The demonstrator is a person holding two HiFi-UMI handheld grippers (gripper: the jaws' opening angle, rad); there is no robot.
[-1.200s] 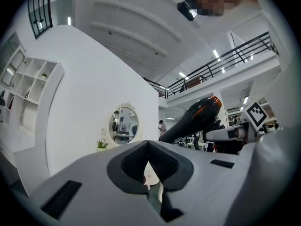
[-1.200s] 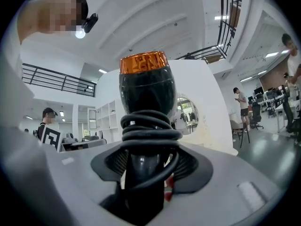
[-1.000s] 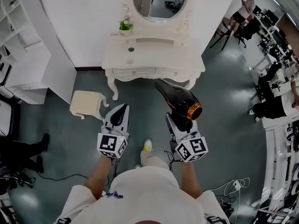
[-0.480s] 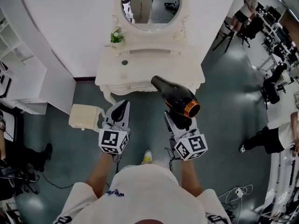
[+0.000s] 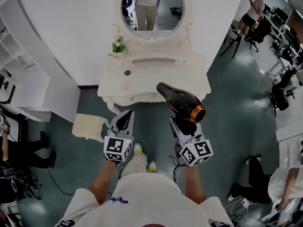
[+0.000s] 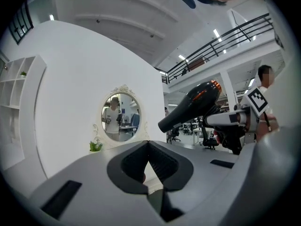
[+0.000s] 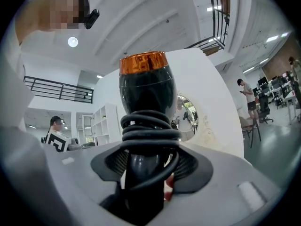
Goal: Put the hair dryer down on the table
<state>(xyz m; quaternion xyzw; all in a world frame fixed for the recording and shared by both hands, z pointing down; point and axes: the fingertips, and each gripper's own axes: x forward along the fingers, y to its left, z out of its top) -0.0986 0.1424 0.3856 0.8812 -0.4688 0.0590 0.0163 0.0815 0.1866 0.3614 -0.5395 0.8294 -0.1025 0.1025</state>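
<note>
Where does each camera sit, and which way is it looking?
Head view: on the person's head, looking steeply down at the table; arms, left gripper and right gripper show.
Left gripper view: on the left gripper, looking along its shut jaws toward the mirror.
Right gripper view: on the right gripper, looking along jaws clamped on the hair dryer.
All three share the hair dryer.

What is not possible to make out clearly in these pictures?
1. Head view: the small dark thing on the table is too small to name.
2. Right gripper view: the cord hides part of the hair dryer handle.
3. Left gripper view: the left gripper blocks the table top.
</note>
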